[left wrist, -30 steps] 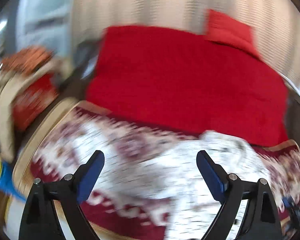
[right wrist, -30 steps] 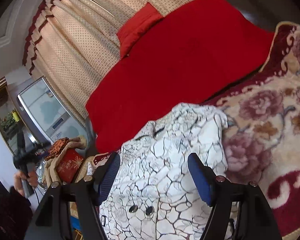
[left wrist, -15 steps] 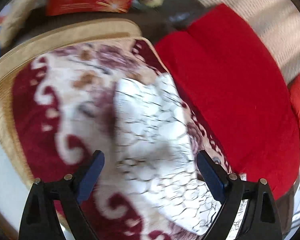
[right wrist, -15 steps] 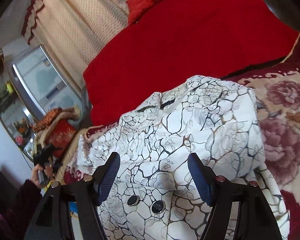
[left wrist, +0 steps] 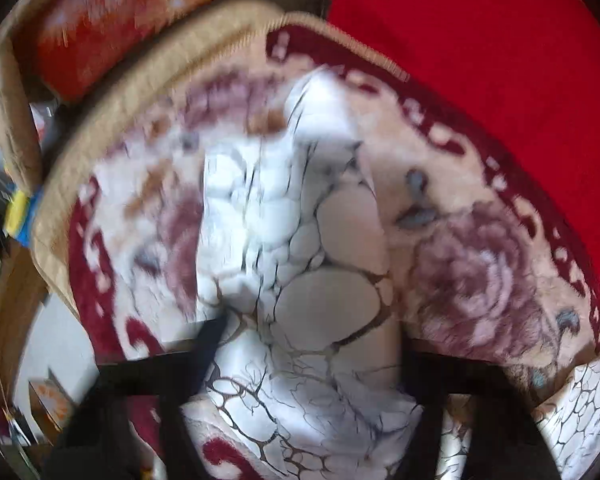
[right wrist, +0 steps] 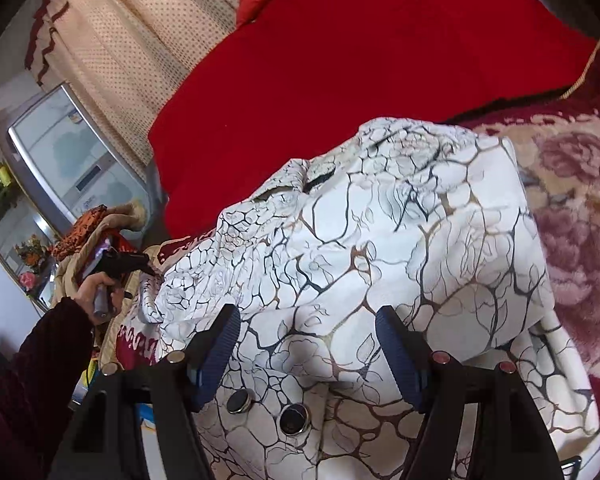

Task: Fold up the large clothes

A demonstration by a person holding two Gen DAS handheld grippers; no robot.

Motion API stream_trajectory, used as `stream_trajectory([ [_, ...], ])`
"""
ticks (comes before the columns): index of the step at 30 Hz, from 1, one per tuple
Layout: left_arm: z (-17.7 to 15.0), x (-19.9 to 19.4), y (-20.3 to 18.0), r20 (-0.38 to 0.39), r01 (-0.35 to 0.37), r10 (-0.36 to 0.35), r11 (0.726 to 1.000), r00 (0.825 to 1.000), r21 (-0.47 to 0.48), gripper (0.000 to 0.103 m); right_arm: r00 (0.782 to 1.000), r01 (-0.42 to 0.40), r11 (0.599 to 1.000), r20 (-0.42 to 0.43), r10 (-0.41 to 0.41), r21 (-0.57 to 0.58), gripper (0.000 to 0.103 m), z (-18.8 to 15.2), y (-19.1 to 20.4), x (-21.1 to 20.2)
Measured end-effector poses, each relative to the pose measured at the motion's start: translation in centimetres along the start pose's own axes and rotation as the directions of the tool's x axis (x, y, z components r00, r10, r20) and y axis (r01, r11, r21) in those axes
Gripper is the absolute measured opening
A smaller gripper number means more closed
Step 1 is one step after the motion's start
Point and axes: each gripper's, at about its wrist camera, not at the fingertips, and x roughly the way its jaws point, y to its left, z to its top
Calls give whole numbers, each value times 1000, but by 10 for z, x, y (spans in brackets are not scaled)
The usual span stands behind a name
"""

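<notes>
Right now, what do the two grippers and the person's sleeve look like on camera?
The right gripper has a black frame with two dark blue ribbed pads and small round silver and red fasteners along its arms. The left gripper shows only as blurred black arms in its own view; from the right wrist view it is a black handheld tool. The left hand comes out of a dark maroon sleeve. No cables visible.

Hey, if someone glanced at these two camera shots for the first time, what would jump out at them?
First, the white jacket with its dark crackle print, spread mid-frame on a flowered blanket. Behind it a bright red bedspread fills the background up to the curtains. At the jacket's far left edge the left gripper, jaws just closing, meets a fold, while the right gripper hangs open above two dark buttons.
</notes>
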Motion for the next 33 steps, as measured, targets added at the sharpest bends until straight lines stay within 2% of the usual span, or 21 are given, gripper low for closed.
stream_trajectory([
  [2, -6, 6, 20, -19, 124, -125, 991, 992, -59, 11, 1000, -7, 1000, 2, 7, -3, 74, -1, 0, -1],
  [4, -12, -3, 31, 23, 179, -178, 983, 984, -40, 7, 1000, -17, 1000, 13, 17, -10, 74, -2, 2, -4],
  [8, -28, -44, 47, 108, 275, -277, 961, 955, 38, 6, 999, -35, 999, 31, 36, -11, 74, -1, 5, -11],
  [10, -36, -76, 47, 154, 322, -334, 941, 930, 102, 6, 998, -43, 999, 43, 44, -14, 74, -1, 7, -17],
  [13, -57, -130, 41, 226, 377, -423, 900, 878, 220, 5, 996, -63, 998, 66, 63, -12, 74, -1, 10, -28],
  [15, -72, -164, 28, 262, 381, -461, 873, 848, 303, 5, 993, -70, 997, 89, 72, -18, 74, 0, 13, -39],
  [18, -106, -216, -1, 298, 371, -523, 818, 799, 440, 5, 988, -86, 996, 124, 88, -21, 74, 1, 15, -56],
  [21, -147, -258, -37, 290, 364, -590, 741, 753, 564, 5, 981, -98, 995, 165, 100, -15, 74, 4, 13, -75],
  [23, -185, -281, -71, 265, 342, -635, 667, 726, 662, 6, 976, -103, 995, 192, 102, -5, 74, 5, 8, -89],
  [24, -206, -290, -88, 239, 333, -652, 626, 719, 705, 6, 973, -105, 994, 205, 103, 2, 74, 6, 5, -95],
  [26, -247, -299, -123, 150, 336, -677, 530, 720, 779, 9, 968, -107, 994, 232, 99, 23, 74, 8, -3, -109],
  [28, -279, -303, -146, 56, 356, -700, 430, 712, 830, 29, 963, -112, 992, 252, 95, 52, 74, 11, -14, -121],
  [29, -293, -305, -153, 34, 355, -707, 395, 706, 847, 50, 962, -112, 992, 257, 93, 61, 74, 12, -18, -125],
  [30, -304, -307, -157, 34, 342, -719, 371, 695, 863, 66, 961, -111, 991, 262, 88, 74, 74, 13, -23, -130],
  [33, -318, -314, -150, 41, 329, -768, 321, 639, 888, 70, 961, -108, 989, 265, 79, 99, 74, 15, -34, -139],
])
